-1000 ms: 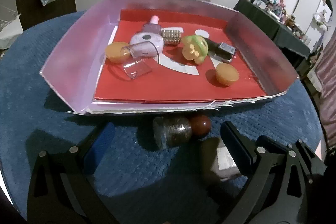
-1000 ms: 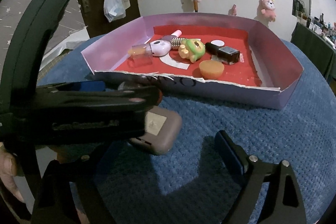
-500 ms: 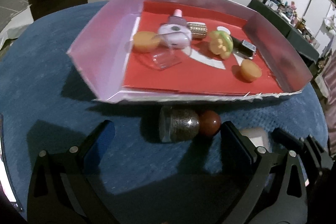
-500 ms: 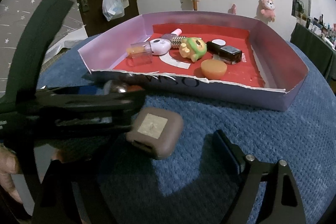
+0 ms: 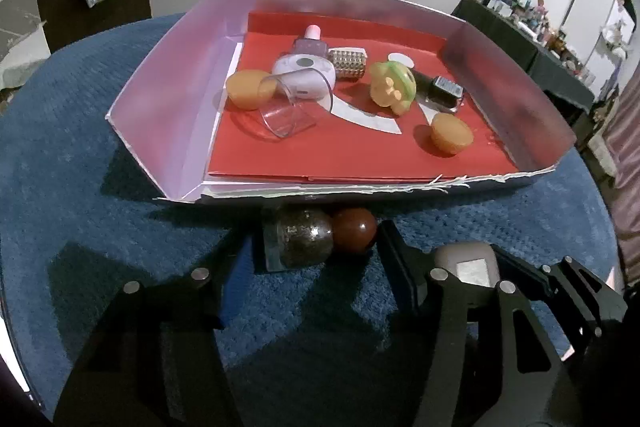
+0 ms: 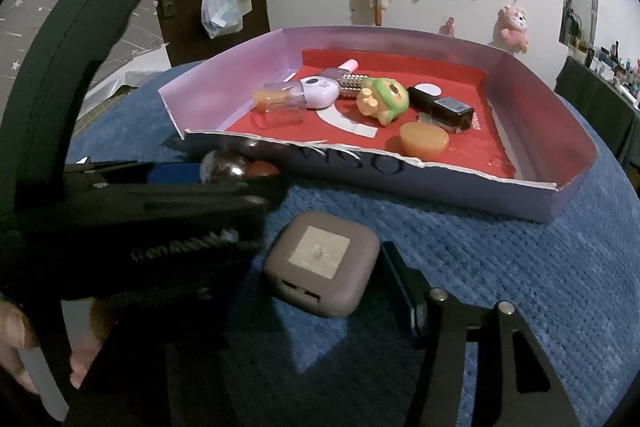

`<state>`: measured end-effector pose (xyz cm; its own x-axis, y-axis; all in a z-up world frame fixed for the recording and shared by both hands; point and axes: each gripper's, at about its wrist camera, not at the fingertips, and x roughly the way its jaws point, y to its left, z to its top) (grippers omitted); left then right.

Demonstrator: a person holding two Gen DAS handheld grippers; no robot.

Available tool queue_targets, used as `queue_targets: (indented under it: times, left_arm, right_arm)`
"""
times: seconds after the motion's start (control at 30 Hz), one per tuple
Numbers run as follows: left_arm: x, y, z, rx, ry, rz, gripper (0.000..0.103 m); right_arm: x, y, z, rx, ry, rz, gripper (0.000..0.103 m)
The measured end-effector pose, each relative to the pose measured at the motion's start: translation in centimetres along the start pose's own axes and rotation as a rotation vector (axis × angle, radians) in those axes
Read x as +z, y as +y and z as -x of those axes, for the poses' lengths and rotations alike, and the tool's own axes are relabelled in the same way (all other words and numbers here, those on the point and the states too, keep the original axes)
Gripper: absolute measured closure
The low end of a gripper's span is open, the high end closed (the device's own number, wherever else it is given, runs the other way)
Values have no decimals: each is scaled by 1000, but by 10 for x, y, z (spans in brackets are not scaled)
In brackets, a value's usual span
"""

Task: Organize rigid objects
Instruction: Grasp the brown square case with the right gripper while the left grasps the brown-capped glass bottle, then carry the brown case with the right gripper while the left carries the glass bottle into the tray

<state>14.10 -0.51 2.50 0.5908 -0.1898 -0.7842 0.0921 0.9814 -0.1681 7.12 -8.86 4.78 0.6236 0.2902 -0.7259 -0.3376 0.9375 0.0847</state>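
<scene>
A glitter bottle with a round brown cap lies on the blue cloth just in front of the tray. My left gripper is open with its fingers on either side of the bottle. A taupe square case lies on the cloth; my right gripper is open around it, not touching. The case also shows in the left wrist view. The bottle shows in the right wrist view behind the left gripper's body.
The lilac-walled tray with a red floor holds a clear cup, two orange lids, a green-and-yellow toy, a white device, a studded cylinder and a dark bottle. Its torn front edge is low.
My left gripper has moved forward so its fingers now flank the glitter bottle. My right gripper has moved in around the taupe case, which now sits between its fingers.
</scene>
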Motion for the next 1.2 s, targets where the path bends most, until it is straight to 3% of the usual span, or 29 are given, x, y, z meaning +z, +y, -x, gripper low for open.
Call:
queue_targets:
  times: [0.3,1.2]
  left_arm:
    - [-4,0,10,-17,-15,4,48]
    - [-9,-10,64,-48,-113,2,49]
  right_arm:
    - [0,-19,18,-1,-27,-52,43]
    - [9,-10,67,38,-137,-36,43]
